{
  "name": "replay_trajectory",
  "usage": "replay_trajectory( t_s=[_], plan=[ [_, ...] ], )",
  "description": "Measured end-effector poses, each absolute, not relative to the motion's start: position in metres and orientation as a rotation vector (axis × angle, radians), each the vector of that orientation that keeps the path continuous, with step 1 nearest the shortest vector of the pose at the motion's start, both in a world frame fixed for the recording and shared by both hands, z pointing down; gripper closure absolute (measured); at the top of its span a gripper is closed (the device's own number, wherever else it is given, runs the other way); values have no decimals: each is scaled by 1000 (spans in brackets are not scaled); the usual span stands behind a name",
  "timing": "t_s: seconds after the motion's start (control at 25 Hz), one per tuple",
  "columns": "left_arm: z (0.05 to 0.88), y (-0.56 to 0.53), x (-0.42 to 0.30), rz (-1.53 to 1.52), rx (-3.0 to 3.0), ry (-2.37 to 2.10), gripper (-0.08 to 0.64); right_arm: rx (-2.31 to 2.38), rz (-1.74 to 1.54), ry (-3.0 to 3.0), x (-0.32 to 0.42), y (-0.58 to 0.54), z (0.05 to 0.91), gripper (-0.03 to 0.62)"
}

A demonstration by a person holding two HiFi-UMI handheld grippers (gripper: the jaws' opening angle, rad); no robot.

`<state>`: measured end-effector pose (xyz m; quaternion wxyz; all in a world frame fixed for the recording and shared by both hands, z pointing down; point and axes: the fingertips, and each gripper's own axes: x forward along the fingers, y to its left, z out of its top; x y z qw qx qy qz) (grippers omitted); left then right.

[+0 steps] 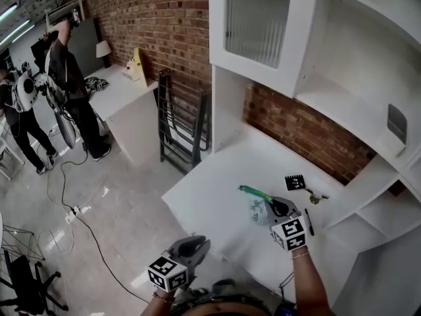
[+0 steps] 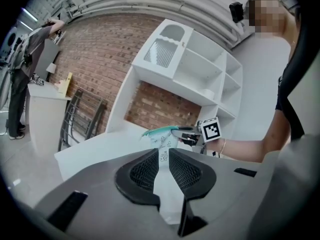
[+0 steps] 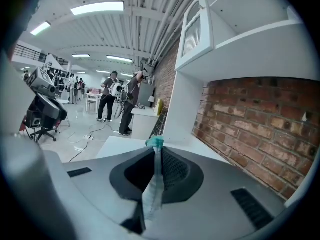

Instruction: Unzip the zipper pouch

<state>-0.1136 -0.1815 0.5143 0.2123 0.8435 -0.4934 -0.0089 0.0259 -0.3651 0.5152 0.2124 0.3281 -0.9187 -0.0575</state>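
Observation:
A see-through pouch (image 1: 258,209) with small prints and a teal zipper edge hangs just over the white desk (image 1: 217,170). My right gripper (image 1: 271,207) is shut on it at its right end. In the right gripper view the teal end (image 3: 156,143) sticks up from between the pads. From the left gripper view I see the pouch (image 2: 162,140) hanging from the right gripper (image 2: 187,132). My left gripper (image 1: 200,242) hovers off the desk's near edge, well apart from the pouch. A narrow slit shows between its jaws (image 2: 163,153), with nothing in it.
A black marker card (image 1: 295,182), a small metal item (image 1: 314,196) and a dark pen (image 1: 308,222) lie on the desk to the right. White shelves and a wall cabinet (image 1: 263,25) stand over it. A black rack (image 1: 177,124), floor cables (image 1: 72,203) and people (image 1: 66,78) are at left.

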Motion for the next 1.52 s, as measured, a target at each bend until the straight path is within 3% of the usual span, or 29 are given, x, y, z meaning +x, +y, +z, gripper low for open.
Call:
replay_trajectory(
  t_s=[0.68, 1.52],
  plan=[
    [524, -189, -114, -8, 2336, -1329, 503, 1086, 213, -2446, 75, -377, 602, 577],
    [527, -204, -113, 16, 2363, -1284, 505, 1239, 329, -2295, 112, -372, 647, 556]
  ],
)
